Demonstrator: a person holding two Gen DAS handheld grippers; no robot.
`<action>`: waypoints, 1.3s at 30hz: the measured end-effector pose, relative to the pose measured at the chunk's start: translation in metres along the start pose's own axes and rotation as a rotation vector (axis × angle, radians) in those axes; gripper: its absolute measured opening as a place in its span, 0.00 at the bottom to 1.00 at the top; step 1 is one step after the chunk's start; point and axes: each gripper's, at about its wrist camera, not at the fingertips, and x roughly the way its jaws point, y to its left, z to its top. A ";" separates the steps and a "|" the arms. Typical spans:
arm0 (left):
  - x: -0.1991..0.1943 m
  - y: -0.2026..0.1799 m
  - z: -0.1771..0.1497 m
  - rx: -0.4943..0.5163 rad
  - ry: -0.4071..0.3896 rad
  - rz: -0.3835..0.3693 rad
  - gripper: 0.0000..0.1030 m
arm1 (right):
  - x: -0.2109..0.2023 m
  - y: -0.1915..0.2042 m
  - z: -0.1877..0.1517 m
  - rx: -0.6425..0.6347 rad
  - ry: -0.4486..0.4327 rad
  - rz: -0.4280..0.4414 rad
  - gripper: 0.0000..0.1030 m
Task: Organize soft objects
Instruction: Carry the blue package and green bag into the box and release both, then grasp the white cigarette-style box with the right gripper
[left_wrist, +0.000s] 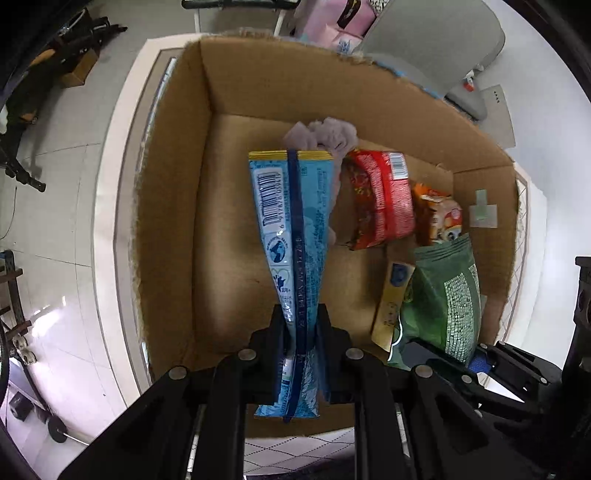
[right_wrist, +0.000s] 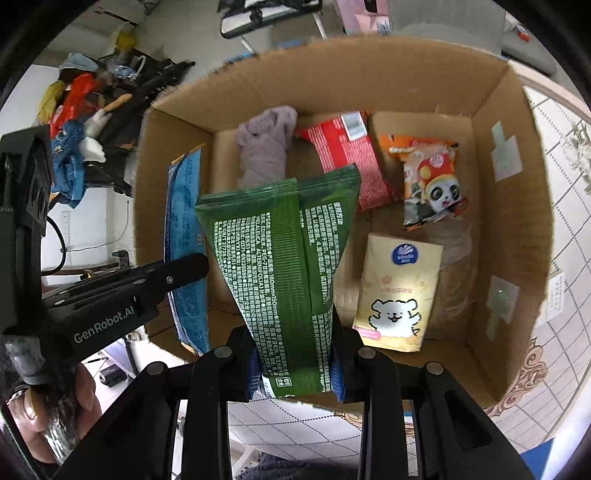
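With a grey cloth (right_wrist: 264, 147), three packets and a tissue pack (right_wrist: 397, 291) already in the box (right_wrist: 517, 206), left tongs (left_wrist: 301, 325) grip a blue packet (left_wrist: 293, 229) and right tongs (right_wrist: 295, 343) a green packet (right_wrist: 284, 258) above it, both unreleased.

The blue packet (left_wrist: 295, 236) hides most of the grey cloth (left_wrist: 325, 133); the green packet's (right_wrist: 291, 273) print is unreadable.

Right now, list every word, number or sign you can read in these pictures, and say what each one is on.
"GenRobot.AI": on the left gripper, seen from the right wrist.
"180mm×150mm": in the white print on the green pack; the rest is too small.
Barcode on the blue pack: digits too blurred.
Red packet, panda packet, tissue pack: print unreadable.
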 end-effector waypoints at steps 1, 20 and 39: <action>0.001 0.001 0.000 -0.002 0.003 0.008 0.14 | 0.004 0.000 0.001 0.002 0.003 -0.002 0.31; -0.040 -0.003 -0.027 0.027 -0.125 0.124 0.75 | -0.027 -0.006 -0.009 -0.041 -0.100 -0.214 0.87; -0.116 -0.040 -0.099 0.065 -0.410 0.172 0.93 | -0.120 -0.043 -0.076 0.067 -0.308 -0.116 0.87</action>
